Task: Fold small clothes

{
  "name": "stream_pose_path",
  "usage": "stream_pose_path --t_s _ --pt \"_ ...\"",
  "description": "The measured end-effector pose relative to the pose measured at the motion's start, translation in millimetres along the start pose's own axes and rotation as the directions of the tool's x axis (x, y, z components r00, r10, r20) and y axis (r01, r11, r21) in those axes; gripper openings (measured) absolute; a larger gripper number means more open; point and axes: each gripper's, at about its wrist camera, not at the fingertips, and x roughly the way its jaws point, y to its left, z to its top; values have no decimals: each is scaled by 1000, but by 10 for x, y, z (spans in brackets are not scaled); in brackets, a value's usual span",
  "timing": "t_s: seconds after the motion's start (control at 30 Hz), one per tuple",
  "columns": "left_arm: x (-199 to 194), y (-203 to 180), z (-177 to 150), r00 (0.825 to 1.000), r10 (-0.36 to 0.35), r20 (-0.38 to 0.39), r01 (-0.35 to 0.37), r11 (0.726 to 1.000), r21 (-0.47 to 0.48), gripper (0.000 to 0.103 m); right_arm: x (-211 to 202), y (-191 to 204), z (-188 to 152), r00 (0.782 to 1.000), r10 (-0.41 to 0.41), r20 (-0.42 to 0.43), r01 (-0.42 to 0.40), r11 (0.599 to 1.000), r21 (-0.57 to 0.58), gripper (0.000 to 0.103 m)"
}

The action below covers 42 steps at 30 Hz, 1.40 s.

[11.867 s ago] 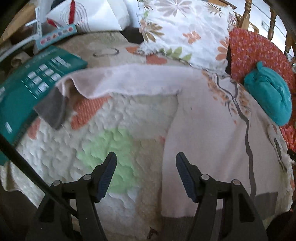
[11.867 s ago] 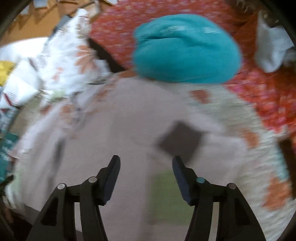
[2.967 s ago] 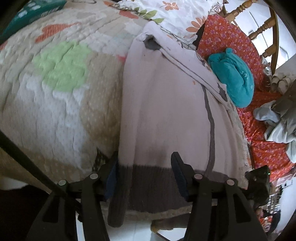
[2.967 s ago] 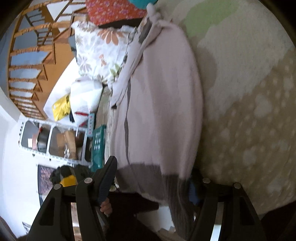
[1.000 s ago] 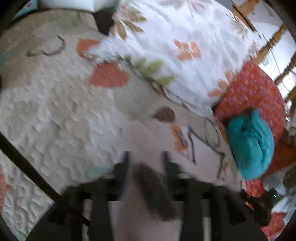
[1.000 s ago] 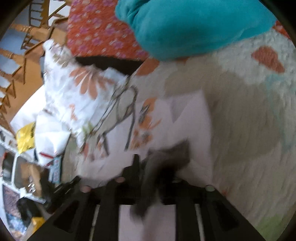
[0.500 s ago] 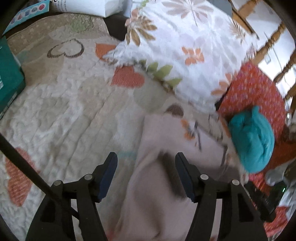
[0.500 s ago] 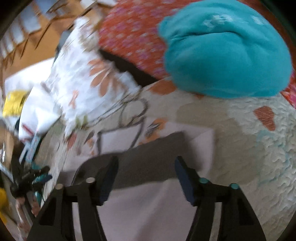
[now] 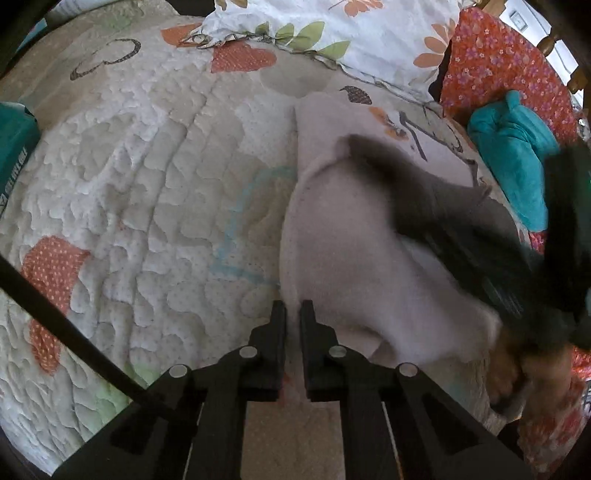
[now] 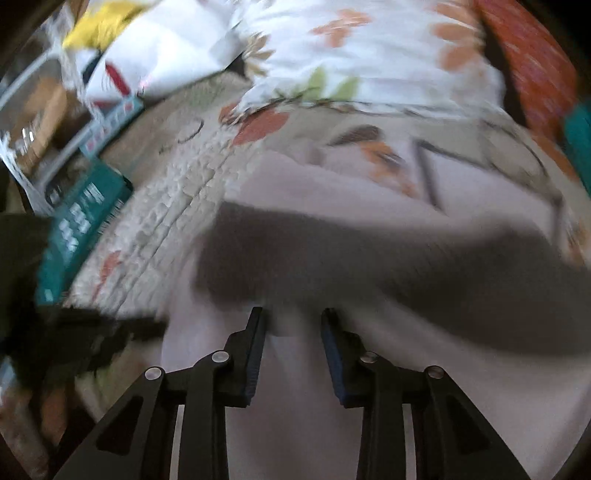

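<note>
A pale pink garment with a dark grey hem band lies folded over on the quilted bed cover. My left gripper is shut, its tips at the garment's left edge; I cannot tell whether any cloth is pinched. The right wrist view is blurred. There my right gripper hangs over the pale cloth just short of the grey band. Its jaws are closing with a low ridge of cloth between them, and the pads do not press on it. It also shows as a black blur above a hand.
A floral pillow lies at the head of the bed, with a red flowered cloth and a teal bundle to its right. A teal box sits at the quilt's left edge. Bags and shelves blur at the back left.
Both grippers have let go of the grey hem, which now lies folded over the garment. The left jaws have gone from wide to shut. The right gripper has swung fast across the garment.
</note>
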Motion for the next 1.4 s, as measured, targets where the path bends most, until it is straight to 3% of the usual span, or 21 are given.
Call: stream_pose_path --t_s 0.13,0.23,0.33,0.43,0.57,0.63,0.7,0.83,0.97,1.03,1.07,1.1,1.17,1.2,1.27,1.4 --pt "-14 55 34 1000 -20 -10 20 1000 -19 8 427 60 583 996 -85 -17 85 996 -8 34" --pt "-46 76 40 1000 -16 -13 15 1000 -18 8 613 21 819 987 -158 -18 158 987 5 34" --pt "-100 70 18 1000 -1 -11 1 1000 10 8 427 -50 931 990 -137 16 136 989 53 35" --pt "-149 42 -29 999 53 -5 -53 997 62 8 39 -224 791 994 -99 47 94 991 97 46" --pt "-147 47 -72 990 139 14 -139 988 71 8 -563 -613 284 992 -117 52 108 984 144 51" --pt "-108 63 -68 965 257 43 -260 962 79 7 -944 -943 -121 985 -165 52 152 969 197 52" --pt "-74 151 -66 953 297 55 -301 952 60 7 -1271 -1247 -503 973 -223 58 201 944 262 57" --pt "-224 300 -62 980 174 91 -168 983 -72 7 -1835 -1826 -1408 954 -297 36 253 866 431 62" --pt "-472 187 -168 969 155 191 -137 985 -105 10 -2002 -2141 -2012 971 -238 36 173 795 581 63" --pt "-595 84 -254 960 142 243 -120 987 -104 22 -1948 -2170 -2121 983 -180 32 126 793 596 63" --pt "-620 52 -285 957 134 257 -110 988 -104 34 -1909 -2142 -2137 987 -155 28 109 802 587 63" --pt "-651 7 -339 955 122 272 -96 990 -105 39 -1877 -2104 -2156 992 -125 31 85 817 571 61" --pt "-654 -77 -374 954 112 278 -88 991 -98 39 -1849 -2054 -2172 998 -48 41 17 833 554 8" --pt "-644 -113 -370 954 109 278 -88 992 -87 39 -1883 -2036 -2177 998 -45 49 11 836 548 7" --pt "-609 -155 -361 953 124 277 -108 992 -71 39 -1992 -2019 -2131 990 -134 44 93 852 516 6" --pt "-534 -153 -360 956 137 261 -127 990 -52 40 -2199 -2184 -2204 965 -261 39 197 811 550 5"
